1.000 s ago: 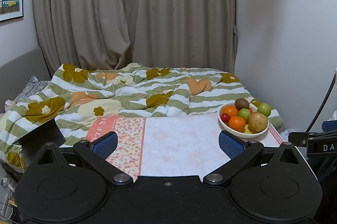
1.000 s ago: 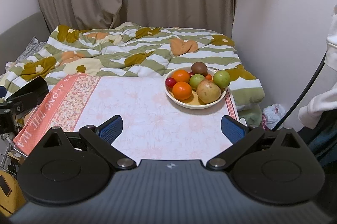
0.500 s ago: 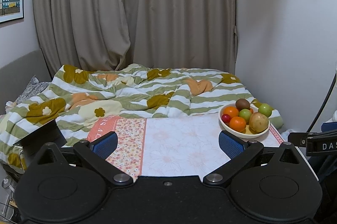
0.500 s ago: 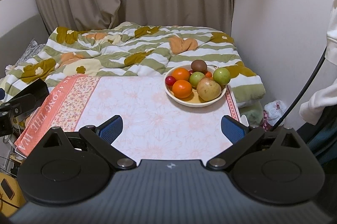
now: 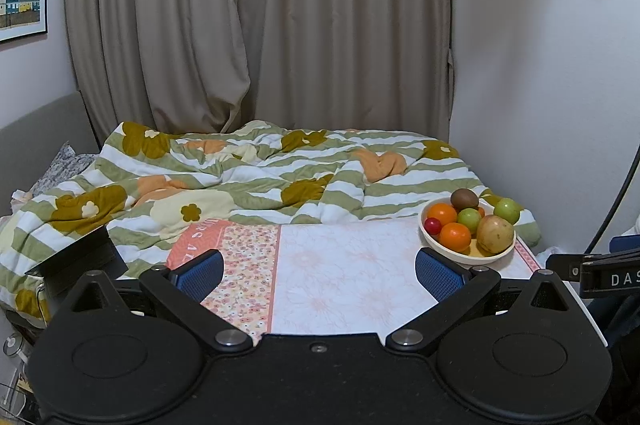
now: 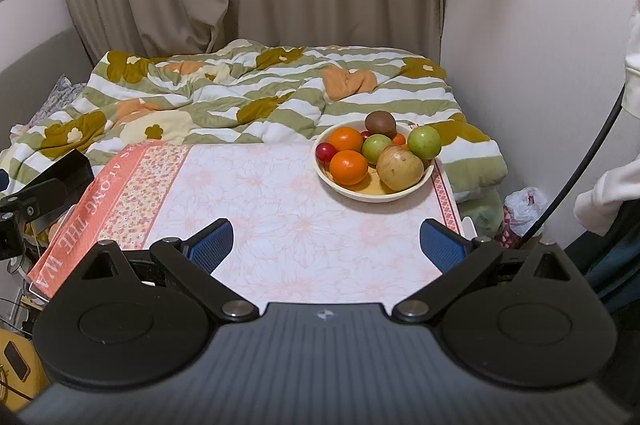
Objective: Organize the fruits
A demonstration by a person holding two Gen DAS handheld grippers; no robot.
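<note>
A cream bowl (image 6: 400, 193) sits at the far right of a table covered by a pink floral cloth (image 6: 280, 209). It holds two oranges (image 6: 348, 167), green apples (image 6: 424, 141), a yellowish apple (image 6: 399, 168), a brown kiwi (image 6: 380, 123) and small red fruits (image 6: 325, 151). The bowl also shows in the left wrist view (image 5: 480, 257). My right gripper (image 6: 325, 248) is open and empty, above the near part of the table. My left gripper (image 5: 320, 275) is open and empty, near the front edge, left of the bowl.
A bed with a green striped flowered duvet (image 6: 240, 97) lies behind the table. Curtains (image 5: 260, 25) hang behind it, and a white wall is on the right. A plastic bag (image 6: 524, 205) lies on the floor right of the table.
The right gripper has moved forward toward the bowl and tilted down slightly. The left gripper has barely shifted. Both stay open.
</note>
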